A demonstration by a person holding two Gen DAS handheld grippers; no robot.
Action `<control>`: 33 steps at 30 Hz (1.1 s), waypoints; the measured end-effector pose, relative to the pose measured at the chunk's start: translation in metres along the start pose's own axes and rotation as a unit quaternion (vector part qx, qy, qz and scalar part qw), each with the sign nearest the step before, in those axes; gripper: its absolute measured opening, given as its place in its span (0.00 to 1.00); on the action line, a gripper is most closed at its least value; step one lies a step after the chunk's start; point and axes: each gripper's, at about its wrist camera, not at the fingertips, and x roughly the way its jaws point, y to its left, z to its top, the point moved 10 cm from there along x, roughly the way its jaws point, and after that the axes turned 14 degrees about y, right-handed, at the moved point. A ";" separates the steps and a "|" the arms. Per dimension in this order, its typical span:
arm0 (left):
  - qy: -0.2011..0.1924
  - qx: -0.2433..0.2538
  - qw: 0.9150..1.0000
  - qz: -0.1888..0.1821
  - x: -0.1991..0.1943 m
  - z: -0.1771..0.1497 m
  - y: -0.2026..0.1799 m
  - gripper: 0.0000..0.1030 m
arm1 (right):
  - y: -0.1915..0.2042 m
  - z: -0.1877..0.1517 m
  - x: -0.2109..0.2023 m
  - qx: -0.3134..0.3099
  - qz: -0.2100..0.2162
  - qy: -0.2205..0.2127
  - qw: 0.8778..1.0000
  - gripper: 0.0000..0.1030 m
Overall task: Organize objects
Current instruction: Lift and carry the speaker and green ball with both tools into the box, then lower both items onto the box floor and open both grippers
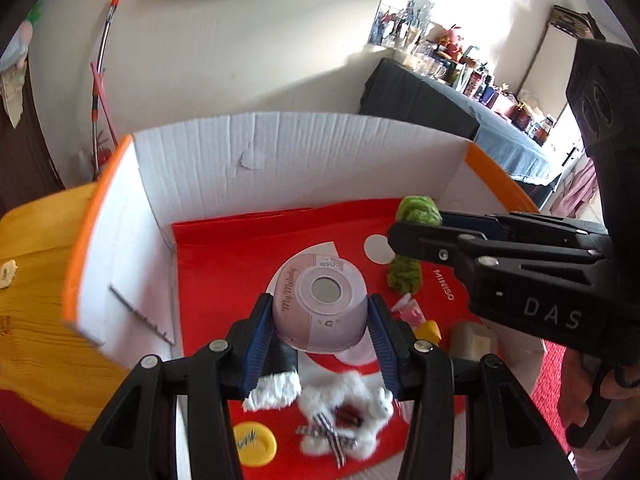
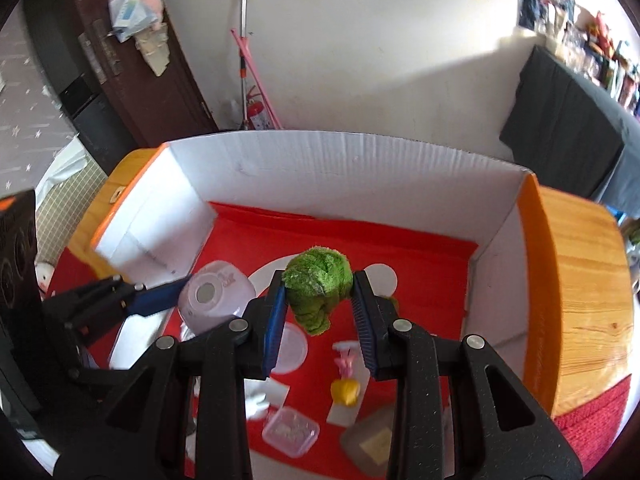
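My left gripper (image 1: 320,316) is shut on a lilac "My Melody" container (image 1: 320,304) and holds it above the red bag (image 1: 224,248) that lines the white cardboard box (image 1: 280,148). The container also shows in the right wrist view (image 2: 214,300). My right gripper (image 2: 318,300) is shut on a green fuzzy plush (image 2: 318,284) and holds it over the box middle; the plush also shows in the left wrist view (image 1: 412,248), to the right of the container.
In the box lie a white furry toy (image 1: 348,412), a yellow disc (image 1: 254,440), a small pink-and-yellow figure (image 2: 346,376), a clear plastic case (image 2: 290,432) and a grey-beige block (image 2: 372,440). The box stands on a wooden table (image 2: 588,280).
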 end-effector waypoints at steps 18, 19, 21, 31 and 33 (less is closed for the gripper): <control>0.043 -0.028 0.999 -0.008 0.044 0.022 0.002 0.48 | -0.022 0.016 0.053 0.043 -0.023 0.079 0.996 0.30; 0.043 -0.028 0.999 -0.004 0.045 0.023 0.001 0.48 | -0.023 0.016 0.055 0.047 -0.021 0.083 0.995 0.30; 0.045 -0.028 0.999 -0.001 0.047 0.024 0.000 0.48 | -0.025 0.016 0.057 0.055 -0.016 0.088 0.994 0.30; 0.061 -0.032 0.998 0.006 0.058 0.024 0.006 0.48 | -0.032 0.018 0.068 0.071 -0.012 0.105 0.992 0.30; 0.067 -0.034 0.997 0.003 0.060 0.023 0.007 0.48 | -0.033 0.018 0.067 0.074 -0.007 0.104 0.992 0.30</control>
